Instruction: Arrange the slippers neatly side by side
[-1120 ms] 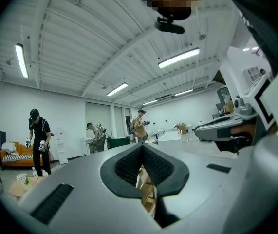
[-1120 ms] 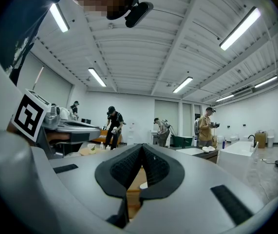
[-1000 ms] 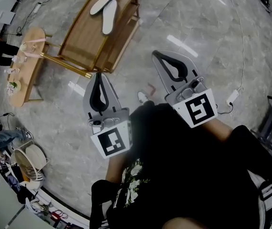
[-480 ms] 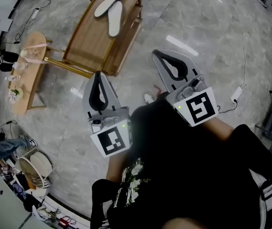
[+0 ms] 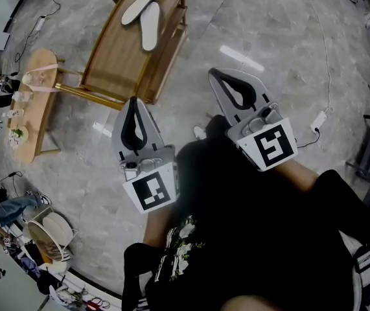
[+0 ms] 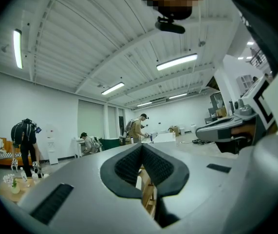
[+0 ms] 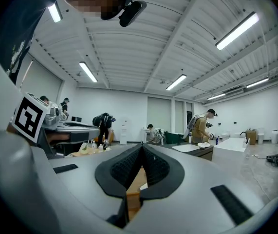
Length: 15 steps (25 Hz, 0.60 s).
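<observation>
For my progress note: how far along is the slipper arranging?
Done: nothing; the two slippers lie in a V on the wooden rack. In hand: nothing; left gripper and right gripper are shut, empty, away from them. Left: align both side by side.

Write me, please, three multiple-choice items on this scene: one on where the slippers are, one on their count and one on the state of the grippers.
1. Where do the slippers lie?
A. on the wooden rack
B. on the bare floor
C. on the person's lap

2. How many slippers show?
A. one
B. two
C. four

3. How do the left gripper and the right gripper stand?
A. both shut and empty
B. both wide open
C. each shut on a slipper

Answers:
1 A: in the head view both lie on top of the rack, far from the grippers.
2 B: two white slippers lie there and no others show.
3 A: each gripper view shows its jaws together with nothing between them.
</observation>
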Each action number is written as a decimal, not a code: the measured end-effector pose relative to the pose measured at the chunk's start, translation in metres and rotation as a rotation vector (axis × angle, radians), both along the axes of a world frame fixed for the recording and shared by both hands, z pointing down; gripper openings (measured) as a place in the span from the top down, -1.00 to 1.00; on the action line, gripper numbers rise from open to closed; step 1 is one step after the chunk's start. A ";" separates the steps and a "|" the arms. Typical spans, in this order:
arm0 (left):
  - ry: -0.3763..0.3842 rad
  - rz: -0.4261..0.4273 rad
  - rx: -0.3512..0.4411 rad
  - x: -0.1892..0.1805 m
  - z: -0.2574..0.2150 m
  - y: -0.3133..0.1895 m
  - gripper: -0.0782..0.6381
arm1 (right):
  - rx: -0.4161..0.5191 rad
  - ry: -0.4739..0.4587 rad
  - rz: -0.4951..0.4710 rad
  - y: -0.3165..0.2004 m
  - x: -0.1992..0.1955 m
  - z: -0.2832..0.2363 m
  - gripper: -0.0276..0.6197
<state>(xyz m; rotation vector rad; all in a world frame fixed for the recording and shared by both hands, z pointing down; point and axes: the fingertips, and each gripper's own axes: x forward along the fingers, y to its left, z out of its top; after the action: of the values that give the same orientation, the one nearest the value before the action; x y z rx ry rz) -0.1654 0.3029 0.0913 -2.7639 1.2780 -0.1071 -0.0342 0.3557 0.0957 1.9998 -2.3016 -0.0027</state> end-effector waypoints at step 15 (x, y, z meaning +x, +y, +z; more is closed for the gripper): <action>-0.028 0.062 -0.049 0.027 0.018 -0.005 0.78 | -0.041 0.000 0.075 0.003 0.032 0.017 0.92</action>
<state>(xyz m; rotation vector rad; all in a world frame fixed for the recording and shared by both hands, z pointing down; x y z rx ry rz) -0.1379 0.2982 0.1096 -2.8292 1.1984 -0.1738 -0.0017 0.3589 0.1127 2.0650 -2.2059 0.0498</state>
